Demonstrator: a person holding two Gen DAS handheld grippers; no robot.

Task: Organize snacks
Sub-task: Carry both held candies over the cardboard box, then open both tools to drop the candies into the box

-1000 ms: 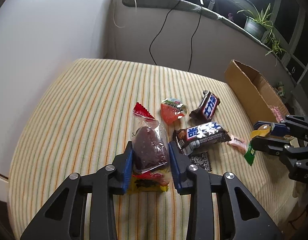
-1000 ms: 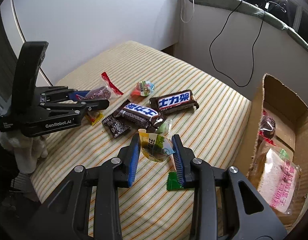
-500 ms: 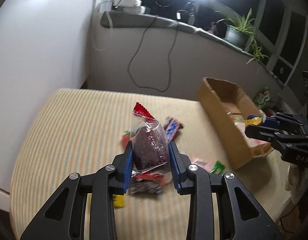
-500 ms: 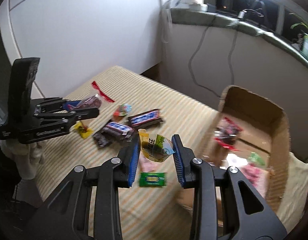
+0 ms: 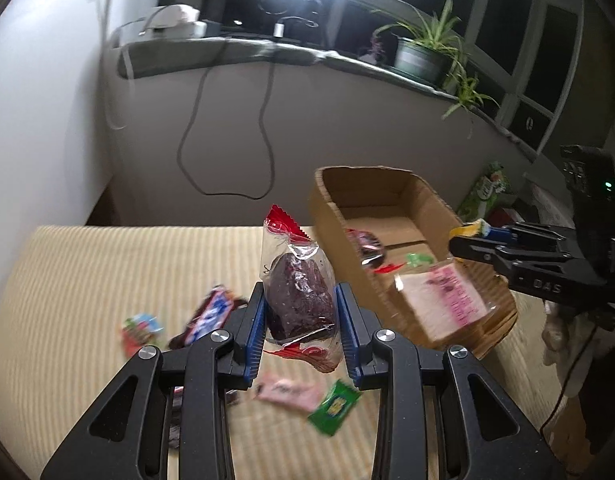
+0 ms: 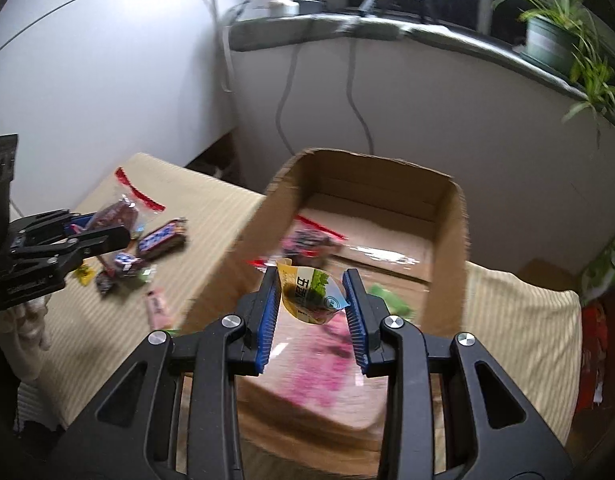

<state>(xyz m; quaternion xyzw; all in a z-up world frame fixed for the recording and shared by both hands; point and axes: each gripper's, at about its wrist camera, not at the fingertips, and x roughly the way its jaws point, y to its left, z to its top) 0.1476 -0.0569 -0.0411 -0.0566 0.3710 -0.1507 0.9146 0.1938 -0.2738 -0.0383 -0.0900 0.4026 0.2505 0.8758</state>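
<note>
My left gripper [image 5: 301, 316] is shut on a clear packet with a dark red-brown snack [image 5: 299, 292], held above the striped cloth just left of the cardboard box [image 5: 327, 216]. My right gripper [image 6: 312, 298] is shut on a small yellow and green jelly cup [image 6: 309, 294], hanging over the cardboard box [image 6: 451, 240]. Inside the box lie a pink-printed bag [image 5: 447, 300], a red-edged packet [image 5: 367, 244] and a green sweet [image 5: 417, 258]. On the cloth remain chocolate bars [image 6: 163, 238], a pink sachet [image 5: 287, 392] and a green sachet [image 5: 333, 406].
The table wears a striped cream cloth [image 5: 87, 280]. A grey wall with hanging cables [image 5: 263, 120] stands behind it, with a potted plant [image 5: 421, 56] on the ledge. A green carton [image 6: 607, 264] stands right of the box.
Both grippers have risen and swung right toward the cardboard box, each keeping its snack. The right one now hangs over the box; the left one is beside its left wall.
</note>
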